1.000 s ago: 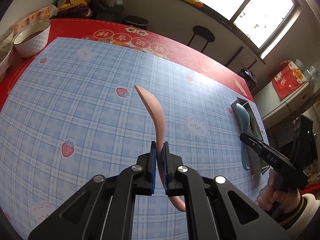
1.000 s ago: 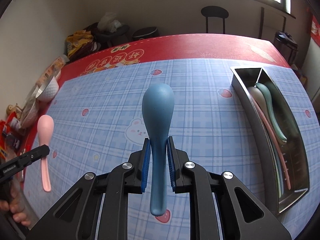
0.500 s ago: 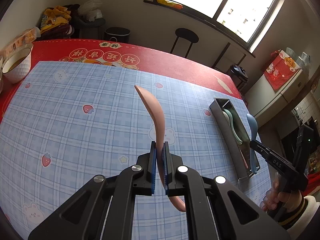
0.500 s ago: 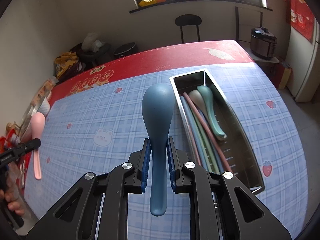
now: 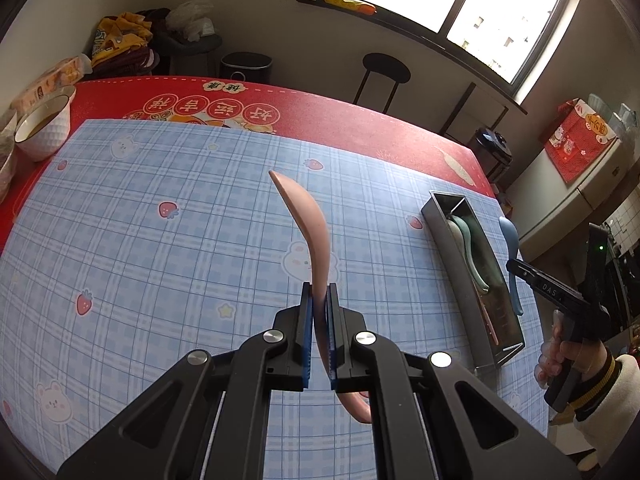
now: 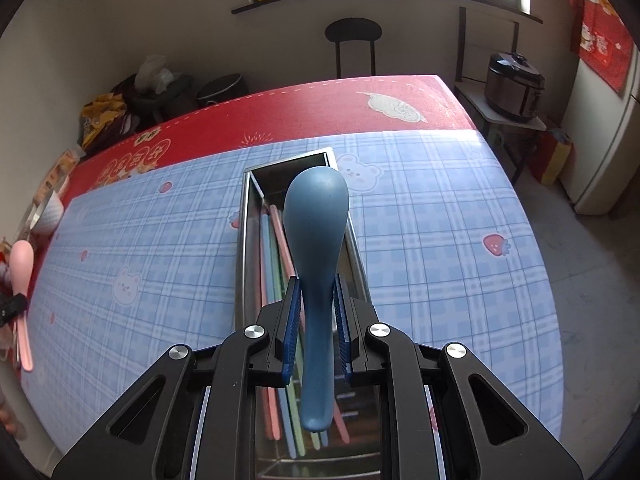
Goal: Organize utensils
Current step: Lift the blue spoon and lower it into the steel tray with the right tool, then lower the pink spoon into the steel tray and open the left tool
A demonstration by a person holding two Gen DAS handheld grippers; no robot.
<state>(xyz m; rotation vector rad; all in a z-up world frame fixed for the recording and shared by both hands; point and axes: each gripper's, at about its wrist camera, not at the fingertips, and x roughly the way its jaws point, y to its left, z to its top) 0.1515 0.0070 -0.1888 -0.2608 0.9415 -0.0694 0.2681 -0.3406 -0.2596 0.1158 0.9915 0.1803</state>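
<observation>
Sunlit window and a dark stool [image 5: 386, 66] fill the top of both views, above a table with a red cloth [image 5: 320, 110] and a blue checked mat [image 5: 160, 248] printed with bears and strawberries.

At the bottom centre of the left wrist view, the left gripper [image 5: 319, 300] has its blue pads pinched on the handle of a pink spoon [image 5: 310, 220], which is seen edge-on: the bowl curves up toward mid-frame, and the handle's end pokes out below the pads. It is held above the mat. At the right of that frame a steel tray [image 5: 444, 206] lies on the mat with pale spoons inside, and the right gripper [image 5: 516, 266] shows at the right edge (gripped by a hand in a striped cuff). A white bowl [image 5: 44, 128] stands at the upper left on the red cloth.

In the right wrist view the right gripper [image 6: 316, 292], low and centre, is clamped on the neck of a blue spoon [image 6: 316, 236], bowl pointing away. The spoon hangs directly over the tray [image 6: 244, 240], which runs lengthwise up the middle of the frame and holds pink, green and blue chopsticks [image 6: 276, 248]. Whether the spoon touches anything in the tray cannot be told. The pink spoon [image 6: 20, 264] appears at the far left edge. A rice cooker [image 6: 514, 86] sits on a side shelf at the upper right.
</observation>
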